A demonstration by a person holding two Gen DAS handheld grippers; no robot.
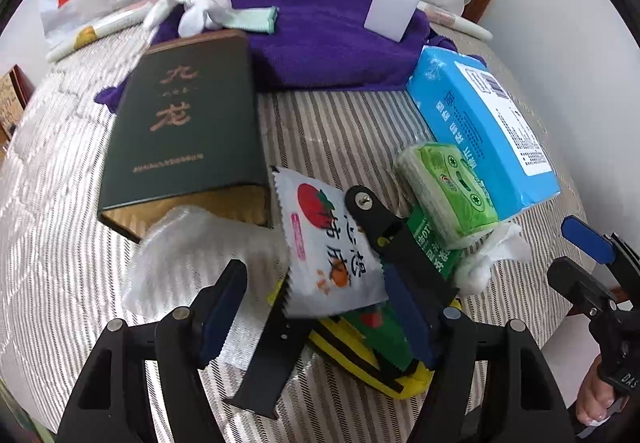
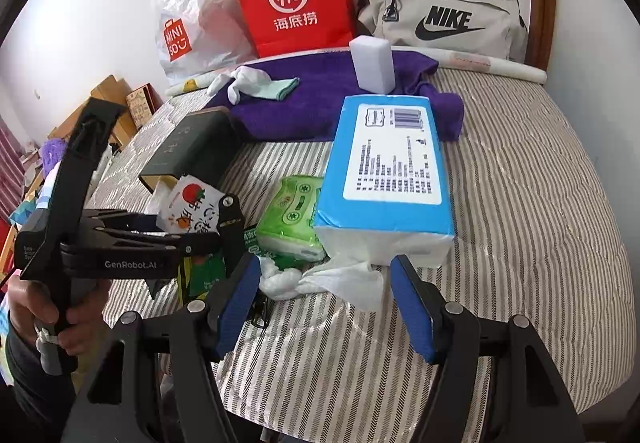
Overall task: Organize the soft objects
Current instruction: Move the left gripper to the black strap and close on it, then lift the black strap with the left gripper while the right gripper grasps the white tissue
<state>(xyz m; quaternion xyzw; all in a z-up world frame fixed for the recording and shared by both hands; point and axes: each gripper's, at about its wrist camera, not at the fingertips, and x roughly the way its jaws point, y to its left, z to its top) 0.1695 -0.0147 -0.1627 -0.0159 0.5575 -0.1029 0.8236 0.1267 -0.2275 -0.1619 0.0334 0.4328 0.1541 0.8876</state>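
Left wrist view looks down on a striped bed (image 1: 340,131) where the left gripper (image 1: 316,295) stands with its jaws apart around a white snack packet printed with a red tomato (image 1: 324,243); whether the blue pads actually press it I cannot tell, since the packet overlaps the right finger. Under the packet lies a yellow and green pouch (image 1: 372,347). A dark green box with gold characters (image 1: 184,131) rests just behind, beside a crumpled clear plastic wrap (image 1: 180,263). To the right sit a small green tissue pack (image 1: 444,191) and a large blue tissue pack (image 1: 484,123), touching each other.

From the right wrist, the right gripper (image 2: 324,307) hangs released, its blue pads either side of a loose white tissue (image 2: 344,279) spilling from the blue pack's open end, apparently without pinching it. Further back, a purple towel (image 2: 312,99) carries a white sponge block (image 2: 372,63) and a knotted white and mint cloth (image 2: 256,83).
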